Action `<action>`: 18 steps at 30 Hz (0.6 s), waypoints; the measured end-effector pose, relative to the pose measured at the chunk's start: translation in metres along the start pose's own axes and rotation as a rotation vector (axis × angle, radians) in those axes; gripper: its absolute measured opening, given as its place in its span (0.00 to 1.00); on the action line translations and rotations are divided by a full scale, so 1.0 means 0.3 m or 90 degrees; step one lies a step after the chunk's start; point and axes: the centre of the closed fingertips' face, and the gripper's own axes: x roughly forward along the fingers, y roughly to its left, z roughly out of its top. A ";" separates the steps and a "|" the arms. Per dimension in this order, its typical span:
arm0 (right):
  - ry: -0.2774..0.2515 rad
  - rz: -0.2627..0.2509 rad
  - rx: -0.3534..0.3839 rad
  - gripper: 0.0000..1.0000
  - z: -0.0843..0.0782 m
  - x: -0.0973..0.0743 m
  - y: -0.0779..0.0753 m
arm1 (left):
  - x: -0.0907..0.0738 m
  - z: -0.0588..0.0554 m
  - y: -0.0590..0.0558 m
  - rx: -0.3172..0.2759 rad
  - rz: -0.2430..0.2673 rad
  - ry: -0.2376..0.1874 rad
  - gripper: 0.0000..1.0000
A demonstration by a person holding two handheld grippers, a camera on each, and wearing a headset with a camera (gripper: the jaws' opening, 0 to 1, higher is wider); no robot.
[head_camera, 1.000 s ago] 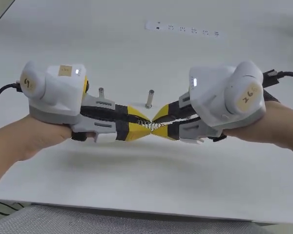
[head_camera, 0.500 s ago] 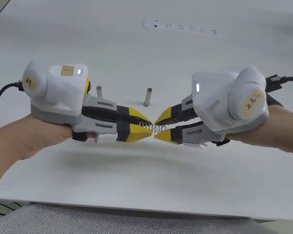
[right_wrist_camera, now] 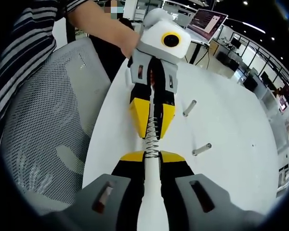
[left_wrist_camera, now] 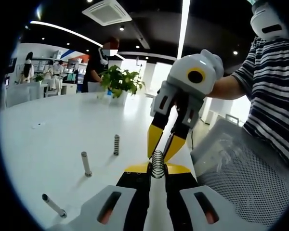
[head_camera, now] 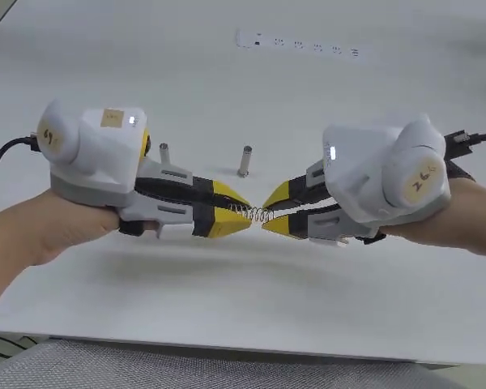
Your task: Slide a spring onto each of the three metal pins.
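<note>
While the left gripper [head_camera: 245, 214] hangs just above the white table [head_camera: 227, 308], its yellow-tipped jaws are clenched on one end of a small spring [head_camera: 257, 214]. The spring is held off the table top and lies roughly level, pointing toward the other tool. Behind the left gripper's body, in the head view, a bare pin [head_camera: 164, 152] stands upright on the table. In the left gripper view, a third pin [left_wrist_camera: 116, 152] stands upright farther back, with a second spring [left_wrist_camera: 116, 142] already round it. Farther right in the head view, a second bare pin [head_camera: 245, 160] stands behind the gap between the two tools. A power strip [head_camera: 300, 44] lies near the table's far edge. To the right, the right gripper [head_camera: 269, 215] faces the left one tip to tip, its jaws spread in a narrow V and released. The spring's free end reaches the mouth of that V; whether it touches the tips I cannot tell.
</note>
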 end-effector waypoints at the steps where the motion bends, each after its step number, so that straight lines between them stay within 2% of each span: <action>1: -0.002 0.000 -0.004 0.12 0.002 -0.003 0.000 | 0.000 -0.001 0.000 -0.001 -0.001 0.001 0.08; 6: 0.005 0.003 -0.034 0.12 0.013 -0.012 -0.002 | 0.002 -0.020 0.002 0.002 -0.001 0.016 0.08; 14: 0.002 0.008 -0.058 0.12 0.035 -0.020 -0.006 | -0.003 -0.031 0.001 0.005 -0.001 0.025 0.08; 18: -0.015 0.009 -0.059 0.12 0.065 -0.026 -0.015 | -0.007 -0.041 0.004 0.005 0.000 0.032 0.08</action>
